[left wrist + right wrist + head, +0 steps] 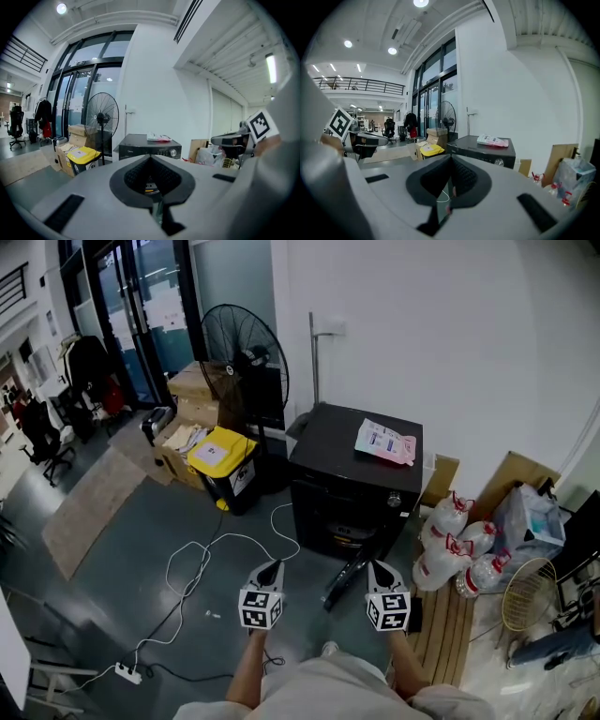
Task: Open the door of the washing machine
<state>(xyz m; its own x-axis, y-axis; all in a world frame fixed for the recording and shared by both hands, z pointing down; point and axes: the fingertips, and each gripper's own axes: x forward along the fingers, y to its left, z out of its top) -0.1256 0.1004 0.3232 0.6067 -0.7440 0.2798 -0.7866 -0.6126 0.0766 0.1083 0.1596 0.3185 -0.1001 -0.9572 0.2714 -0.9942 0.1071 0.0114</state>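
The black washing machine (356,474) stands against the white wall, with a pink-and-white packet (384,442) on its lid. Its front door (349,579) hangs open, swung out towards me over the floor. My left gripper (270,568) and right gripper (378,568) are held side by side short of the machine, touching nothing. Both are shut with nothing between their jaws. In the left gripper view the left gripper (151,157) points at the machine (147,146). In the right gripper view the right gripper (451,157) has the machine (483,150) just to its right.
A black standing fan (244,352), a yellow-lidded bin (225,465) and cardboard boxes (192,390) are left of the machine. Large water bottles (459,545) and a wooden pallet (445,624) lie to its right. A white cable (187,568) runs to a power strip (127,673).
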